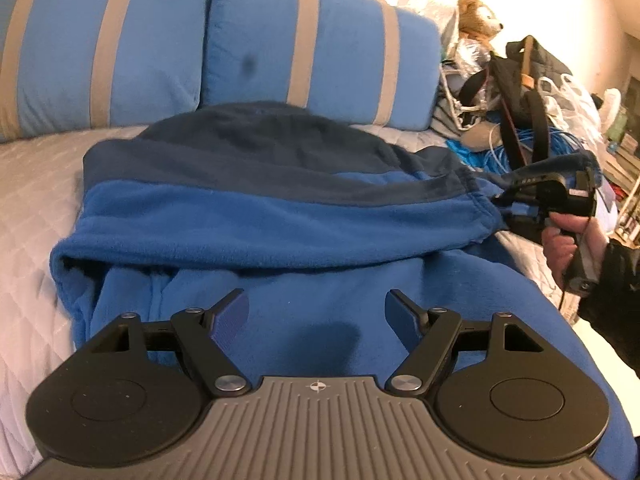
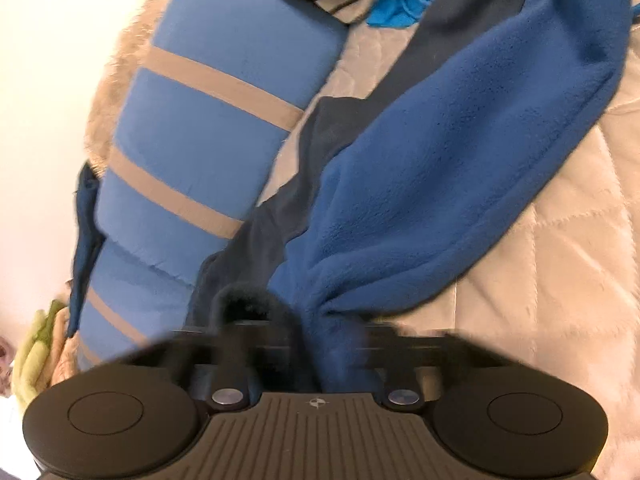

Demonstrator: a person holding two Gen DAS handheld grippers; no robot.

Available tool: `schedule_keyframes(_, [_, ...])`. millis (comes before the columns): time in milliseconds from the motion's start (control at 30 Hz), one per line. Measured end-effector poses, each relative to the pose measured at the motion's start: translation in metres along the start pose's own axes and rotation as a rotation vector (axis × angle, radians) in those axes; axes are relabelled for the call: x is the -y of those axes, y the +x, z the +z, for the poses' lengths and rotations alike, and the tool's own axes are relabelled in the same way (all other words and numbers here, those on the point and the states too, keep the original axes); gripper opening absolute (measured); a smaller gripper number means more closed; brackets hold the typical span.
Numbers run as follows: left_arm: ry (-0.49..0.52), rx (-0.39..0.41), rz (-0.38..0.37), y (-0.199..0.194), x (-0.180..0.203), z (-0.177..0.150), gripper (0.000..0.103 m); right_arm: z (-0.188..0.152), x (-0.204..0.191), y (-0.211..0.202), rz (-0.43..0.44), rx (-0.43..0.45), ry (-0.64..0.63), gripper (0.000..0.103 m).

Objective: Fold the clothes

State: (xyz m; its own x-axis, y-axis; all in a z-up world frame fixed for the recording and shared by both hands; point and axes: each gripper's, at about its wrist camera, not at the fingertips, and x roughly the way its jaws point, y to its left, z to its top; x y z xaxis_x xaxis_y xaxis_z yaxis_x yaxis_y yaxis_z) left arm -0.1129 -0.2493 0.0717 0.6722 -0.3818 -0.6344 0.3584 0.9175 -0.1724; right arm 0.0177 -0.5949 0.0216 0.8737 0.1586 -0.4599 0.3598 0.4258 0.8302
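Observation:
A blue fleece garment (image 1: pixel 280 216) with a dark navy band lies spread on the bed, partly folded over itself. My left gripper (image 1: pixel 316 312) is open and empty, low over the garment's near blue part. My right gripper (image 1: pixel 516 196) is at the garment's right edge, shut on a bunched corner of the fleece. In the right wrist view the gripper (image 2: pixel 304 336) has its fingers closed with blue and navy fleece (image 2: pixel 420 184) bunched between them, stretching away across the bed.
Two blue pillows with tan stripes (image 1: pixel 120 48) stand at the head of the bed. A quilted white bedspread (image 1: pixel 28 208) covers the mattress. A teddy bear (image 1: pixel 478 14), bags and blue cables (image 1: pixel 520 92) are piled at the right.

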Motion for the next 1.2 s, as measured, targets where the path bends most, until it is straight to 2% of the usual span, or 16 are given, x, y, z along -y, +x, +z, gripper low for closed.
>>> schedule_keyframes(67, [0.002,-0.007,0.001,0.000,0.000,0.000,0.075,0.007,-0.007,-0.002,-0.024,0.054,-0.053,0.009])
schedule_keyframes(200, [0.002,-0.011,-0.001,0.000,-0.001,-0.001,0.075,0.008,-0.018,-0.011,-0.063,0.068,-0.160,0.016])
schedule_keyframes(233, [-0.002,-0.010,-0.005,0.000,-0.002,-0.001,0.075,0.007,-0.019,-0.017,-0.070,0.073,-0.184,0.031])
schedule_keyframes(267, [-0.006,-0.008,-0.009,-0.001,-0.002,-0.001,0.075,0.006,-0.019,-0.026,-0.077,0.085,-0.209,0.056])
schedule_keyframes(333, [-0.012,-0.004,-0.014,-0.001,-0.003,-0.001,0.075,0.005,-0.016,-0.049,-0.098,0.140,-0.264,0.076])
schedule_keyframes(400, [-0.017,-0.004,-0.020,-0.001,-0.004,-0.001,0.075,0.010,-0.009,-0.074,-0.142,0.213,-0.309,0.076])
schedule_keyframes(600, [-0.028,-0.006,-0.033,0.000,-0.006,0.000,0.075,0.053,0.021,-0.149,-0.373,0.454,-0.371,0.079])
schedule_keyframes(733, [-0.037,-0.007,-0.037,0.000,-0.006,-0.001,0.075,0.090,0.035,-0.186,-0.488,0.569,-0.378,0.073])
schedule_keyframes(933, [-0.041,-0.016,-0.034,0.001,-0.005,0.000,0.075,0.132,0.046,-0.213,-0.506,0.675,-0.330,0.068])
schedule_keyframes(1100, [-0.045,-0.022,-0.026,0.003,-0.005,0.001,0.075,0.152,0.051,-0.213,-0.503,0.699,-0.302,0.067])
schedule_keyframes(1167, [-0.043,-0.025,-0.024,0.004,-0.005,0.001,0.075,0.161,0.053,-0.210,-0.491,0.685,-0.287,0.055])
schedule_keyframes(1200, [-0.043,-0.026,-0.023,0.004,-0.005,0.001,0.075,0.165,0.056,-0.209,-0.483,0.673,-0.264,0.052])
